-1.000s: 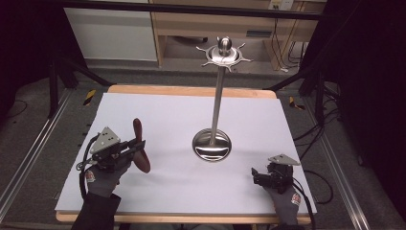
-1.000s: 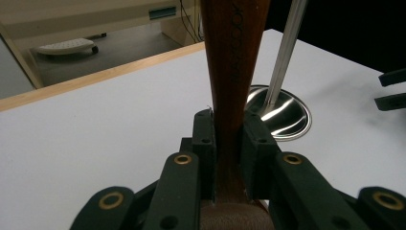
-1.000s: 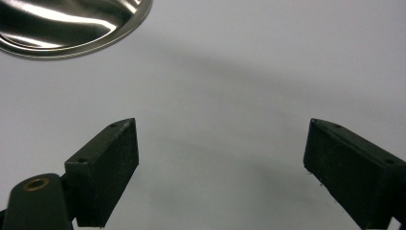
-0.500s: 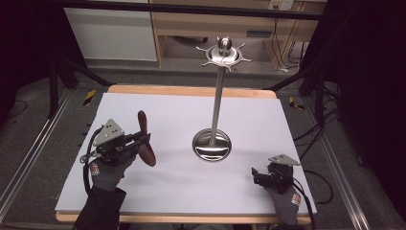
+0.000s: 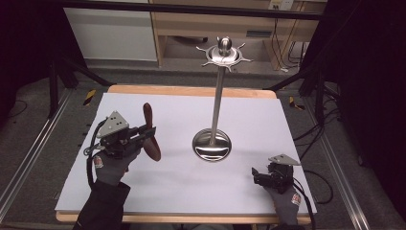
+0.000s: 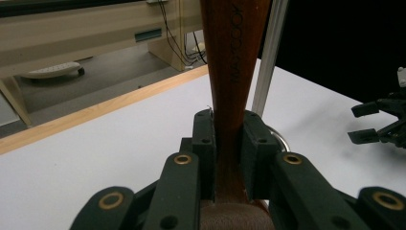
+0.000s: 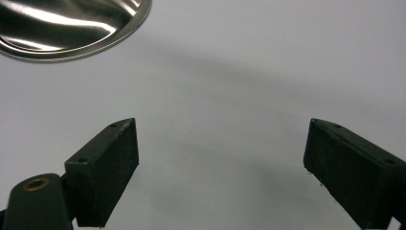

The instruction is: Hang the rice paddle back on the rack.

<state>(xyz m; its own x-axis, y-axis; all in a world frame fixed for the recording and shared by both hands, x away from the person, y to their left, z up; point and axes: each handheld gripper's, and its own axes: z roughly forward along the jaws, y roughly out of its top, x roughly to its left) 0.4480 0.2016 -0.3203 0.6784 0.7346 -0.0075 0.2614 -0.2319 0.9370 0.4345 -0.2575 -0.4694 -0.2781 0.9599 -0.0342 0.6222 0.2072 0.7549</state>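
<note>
1. A white-topped bench (image 5: pixel 268 120) with a pale wooden edge carries a tall polished steel stand (image 5: pixel 216 103) with a round dished base and a crown of short prongs at its top.
2. The stand's base sits right of the bench's middle, its pole upright.
3. The left gripper (image 5: pixel 148 132) is held above the left part of the bench by a gloved hand (image 5: pixel 111 163), a grey three-cornered plate on top of it.
4. Its jaws are closed on a dark brown wooden utensil (image 5: pixel 151 134) with a narrow neck and a broader rounded end.
5. In the left gripper view the black pads (image 6: pixel 205 143) press both sides of the utensil's neck (image 6: pixel 230 72), which rises straight up between them; lettering runs along the wood but is too blurred to read.
6. In the high view the utensil stands tilted, one end up and away, the broader end down towards the bench; whether that end touches the surface cannot be told.
7. The utensil is well left of the stand's base, apart from it.
8. The right gripper (image 5: pixel 258 175) rests low at the bench's near right corner, held by another gloved hand (image 5: pixel 287 196).
9. In the right gripper view its jaws stand wide apart with bare white surface between them, the pads (image 7: pixel 107 163) holding nothing.
10. The rim of the stand's base (image 7: pixel 72 28) shows at that view's upper left.
</note>
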